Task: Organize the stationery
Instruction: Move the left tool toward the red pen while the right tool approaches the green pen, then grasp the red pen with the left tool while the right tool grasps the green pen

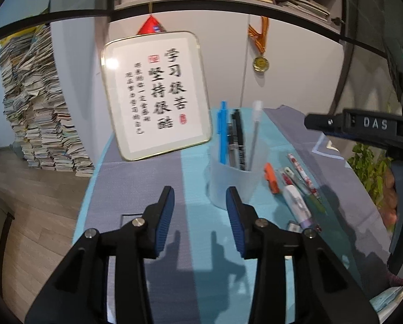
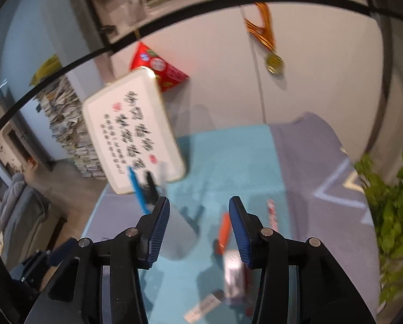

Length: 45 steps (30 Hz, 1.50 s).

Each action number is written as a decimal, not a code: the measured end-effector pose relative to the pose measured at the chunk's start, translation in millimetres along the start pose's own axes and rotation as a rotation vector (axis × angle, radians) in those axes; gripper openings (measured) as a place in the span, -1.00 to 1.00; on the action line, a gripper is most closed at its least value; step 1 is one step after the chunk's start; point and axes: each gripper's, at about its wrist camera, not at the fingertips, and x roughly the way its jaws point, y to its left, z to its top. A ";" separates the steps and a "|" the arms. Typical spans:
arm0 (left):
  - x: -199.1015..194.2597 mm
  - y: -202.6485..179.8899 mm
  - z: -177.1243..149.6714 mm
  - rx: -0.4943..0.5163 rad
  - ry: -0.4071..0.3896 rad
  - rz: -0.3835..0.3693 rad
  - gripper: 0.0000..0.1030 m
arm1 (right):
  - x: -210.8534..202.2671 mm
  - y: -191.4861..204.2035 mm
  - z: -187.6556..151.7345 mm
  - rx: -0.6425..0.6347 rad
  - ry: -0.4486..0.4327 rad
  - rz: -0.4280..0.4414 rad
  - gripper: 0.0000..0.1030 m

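Both tools are empty right now. The left tool has its jaws spread, with only the worktop showing between them. The right tool is spread too and pinches nothing.

The cup stands on the blue cloth, just past the left tool. It already holds a blue pen, some black pens and a clear pen.

More things lie loose beside the cup on its right: an orange marker, a white tape, a red-dotted pen and a green pen.

I think this is the gap between two picks. The job looks about half done.

Next, the right tool should go down over one loose thing, maybe the orange marker, which lies just under it. It must line up across the marker, pinch it, then lift it and drop it into the cup without tipping the cup over.
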 end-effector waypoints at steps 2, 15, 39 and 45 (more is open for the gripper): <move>3.0 -10.1 0.3 0.011 0.016 -0.022 -0.27 | -3.1 -18.1 -4.9 0.017 0.026 -0.030 -0.10; 56.3 -82.4 -8.4 0.067 0.199 -0.149 -0.27 | -5.5 -95.6 -48.6 0.034 0.166 -0.131 -0.11; 90.2 -145.3 -43.6 0.142 0.378 -0.331 -0.59 | 29.6 -81.6 -90.1 -0.138 0.290 -0.006 -0.59; 97.0 -160.8 -40.0 0.169 0.348 -0.291 -0.61 | 20.0 -91.6 -94.0 -0.111 0.278 -0.009 -0.59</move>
